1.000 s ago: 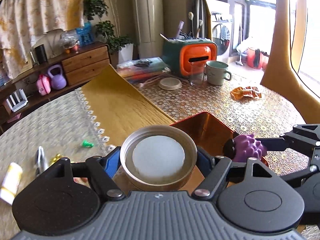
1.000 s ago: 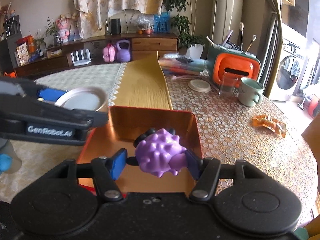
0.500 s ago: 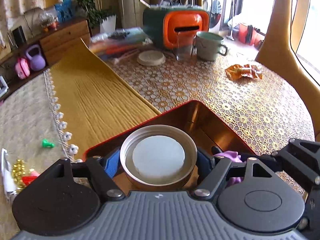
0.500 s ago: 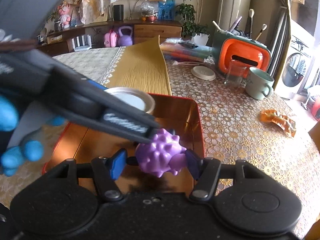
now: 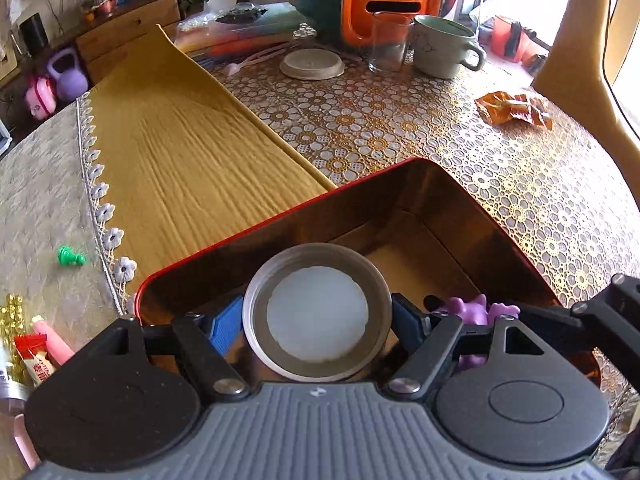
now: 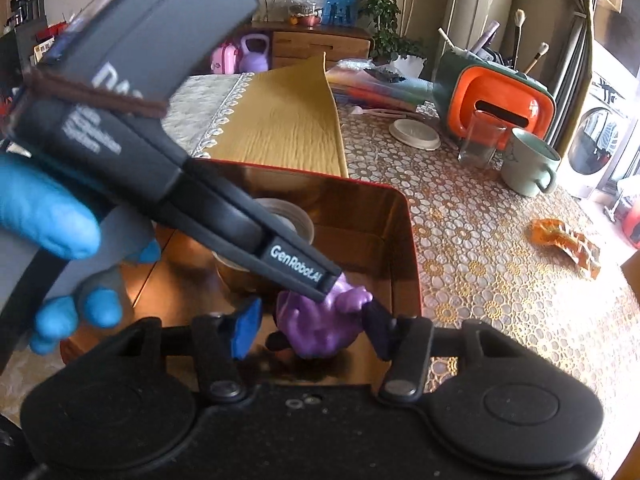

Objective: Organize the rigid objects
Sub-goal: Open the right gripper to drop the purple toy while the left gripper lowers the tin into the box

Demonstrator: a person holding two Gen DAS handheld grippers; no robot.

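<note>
A red tin box (image 5: 280, 216) with a shiny copper inside (image 6: 400, 216) stands on the table. My left gripper (image 5: 318, 324) is shut on a round metal lid with a white centre (image 5: 318, 312) and holds it low inside the box; the lid also shows in the right wrist view (image 6: 296, 216). My right gripper (image 6: 310, 328) is inside the box around a purple spiky toy (image 6: 316, 328). Its left pad (image 6: 246, 326) stands apart from the toy, and the toy rests on the box floor. The toy shows in the left wrist view (image 5: 472, 308).
An orange and green holder (image 5: 380, 4), a glass (image 5: 390, 46), a mug (image 5: 444, 46), a white lid (image 5: 312, 63) and an orange wrapper (image 5: 514, 108) lie at the far side. A green chess pawn (image 5: 68, 257) and small items (image 5: 36, 352) lie left of the box.
Both grippers have gone down into the box. The right jaws have opened, and the purple toy now sits on the box floor. The left gripper still holds the lid.
</note>
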